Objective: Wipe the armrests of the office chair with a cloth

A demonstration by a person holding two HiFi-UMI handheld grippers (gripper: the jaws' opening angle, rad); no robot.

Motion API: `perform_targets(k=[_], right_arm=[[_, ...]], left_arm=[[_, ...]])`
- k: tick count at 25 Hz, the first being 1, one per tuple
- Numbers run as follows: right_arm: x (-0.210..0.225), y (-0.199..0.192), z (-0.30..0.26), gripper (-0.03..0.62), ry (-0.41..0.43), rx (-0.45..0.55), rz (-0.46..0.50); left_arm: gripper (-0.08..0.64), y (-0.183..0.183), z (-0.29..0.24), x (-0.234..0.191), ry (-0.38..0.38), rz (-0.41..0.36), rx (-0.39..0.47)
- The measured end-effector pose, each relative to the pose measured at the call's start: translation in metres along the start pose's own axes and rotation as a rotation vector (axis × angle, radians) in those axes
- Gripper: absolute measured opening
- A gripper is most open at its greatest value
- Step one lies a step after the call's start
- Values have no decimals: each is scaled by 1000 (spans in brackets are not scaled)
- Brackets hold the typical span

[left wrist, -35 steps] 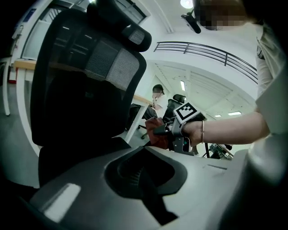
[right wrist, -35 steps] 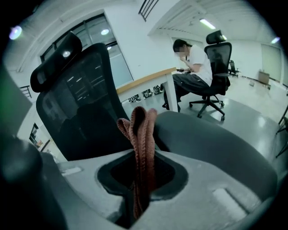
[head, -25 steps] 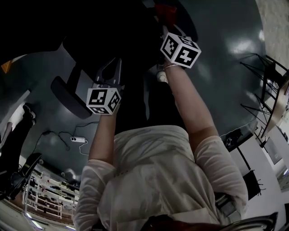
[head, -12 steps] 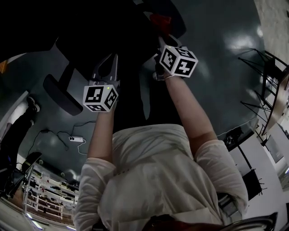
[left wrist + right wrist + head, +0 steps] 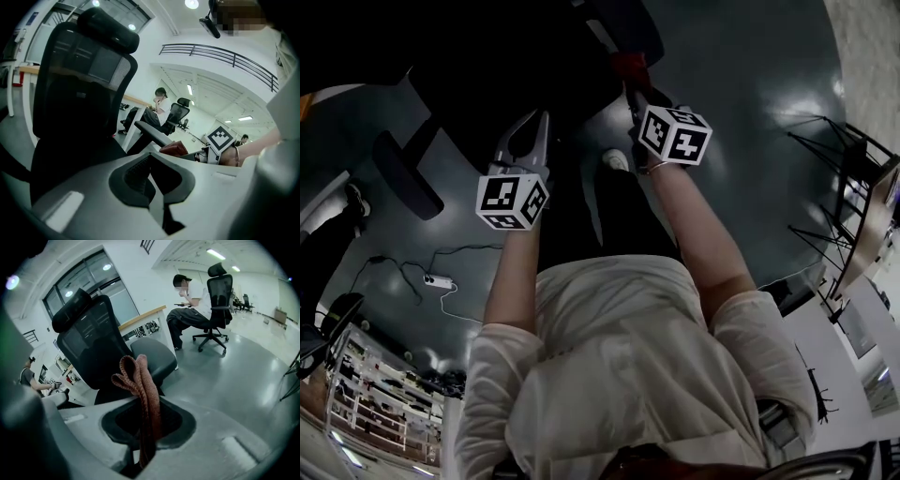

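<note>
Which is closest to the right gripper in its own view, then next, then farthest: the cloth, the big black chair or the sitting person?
1. Cloth, pinched in the jaws, centre.
2. Black office chair, just behind it, left of centre.
3. Seated person, across the room, upper right.

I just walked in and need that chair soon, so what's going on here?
A person holds a gripper in each hand at a black office chair. The right gripper is shut on a reddish cloth, held close to one armrest; I can't tell if they touch. The left gripper is shut and empty.
</note>
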State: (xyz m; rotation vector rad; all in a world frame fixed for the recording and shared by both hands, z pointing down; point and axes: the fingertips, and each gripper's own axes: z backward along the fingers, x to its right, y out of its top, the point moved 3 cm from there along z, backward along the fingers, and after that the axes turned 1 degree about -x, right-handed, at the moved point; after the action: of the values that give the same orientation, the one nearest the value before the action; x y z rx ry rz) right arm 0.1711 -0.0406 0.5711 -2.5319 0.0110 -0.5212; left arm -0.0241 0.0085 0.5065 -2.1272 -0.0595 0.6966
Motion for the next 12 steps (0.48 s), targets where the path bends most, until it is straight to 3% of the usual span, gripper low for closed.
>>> perform_targets(k=[4, 7, 12], right_arm=[[18, 0, 19, 48, 7, -17, 49], [16, 8, 41, 48, 75, 3, 86], [-16, 42, 92, 48, 177, 132, 320]], left_arm=[[17, -7, 8, 24, 30, 26, 27], [17, 2, 19, 45, 49, 10, 79], [17, 36, 48, 66, 116, -27, 186]])
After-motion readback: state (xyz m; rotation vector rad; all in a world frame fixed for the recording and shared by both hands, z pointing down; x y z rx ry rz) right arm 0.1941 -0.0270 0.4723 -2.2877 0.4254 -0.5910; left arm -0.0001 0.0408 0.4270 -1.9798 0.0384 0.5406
